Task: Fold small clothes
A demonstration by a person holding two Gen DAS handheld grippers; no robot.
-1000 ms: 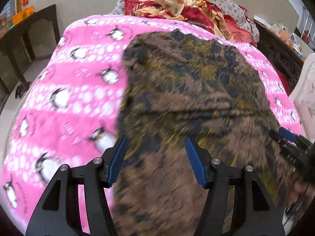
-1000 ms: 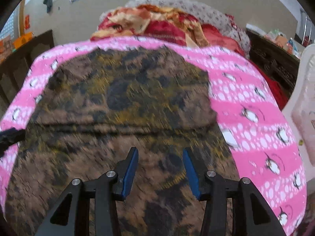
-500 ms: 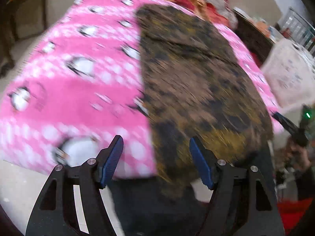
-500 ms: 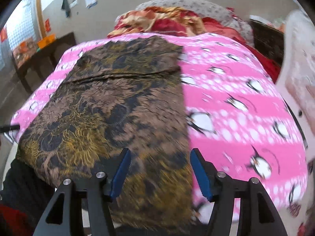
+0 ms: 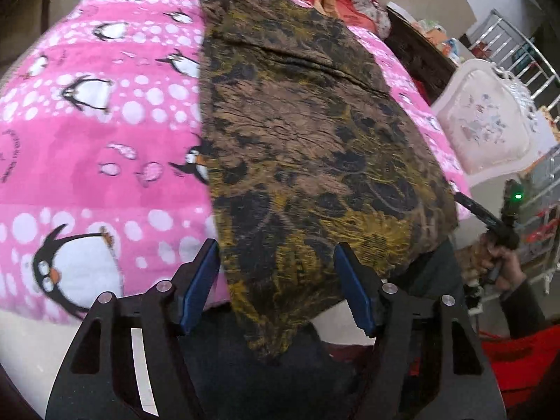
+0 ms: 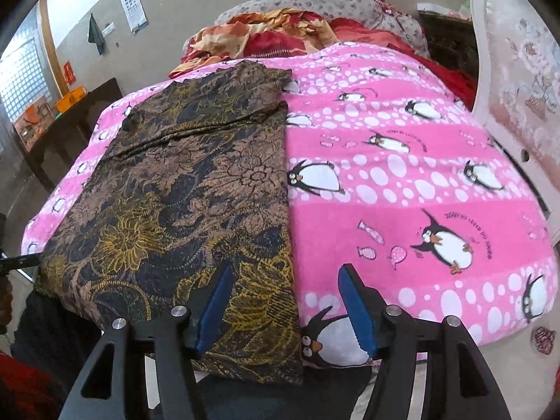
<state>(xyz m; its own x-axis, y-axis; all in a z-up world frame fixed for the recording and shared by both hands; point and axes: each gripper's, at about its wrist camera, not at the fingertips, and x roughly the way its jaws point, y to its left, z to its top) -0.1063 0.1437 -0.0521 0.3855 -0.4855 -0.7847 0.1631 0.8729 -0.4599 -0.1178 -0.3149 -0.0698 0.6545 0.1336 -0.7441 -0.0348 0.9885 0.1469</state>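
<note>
Brown-and-gold floral cloth, thin and limp by the look of its fine creases, makes up the garment [image 6: 196,189] that lies spread lengthwise on a bed under a pink penguin blanket [image 6: 402,175], its near hem hanging over the blanket's front edge. A fold line crosses it near the far end, where a shorter panel lies over the rest.

The left claw [image 5: 276,283] hovers just short of the hem with its blue-padded jaws wide apart and nothing between them; seen from its camera, the hanging left corner sits in the gap. The right claw [image 6: 283,306] is likewise wide open and empty, poised over the garment's right edge where cloth meets blanket. The right claw's tip [image 5: 472,206] also shows at the garment's right side in the left view.

The fabric looks light and soft, likely to sag and slide rather than hold a shape, so a pinch on a single layer may let the rest trail. The two near corners of the hem, free of the bed and easy to get jaws around, appear the best places to take hold. The plush blanket may cling and drag the cloth. Piled red bedding [image 6: 280,35] lies well beyond the far end.
</note>
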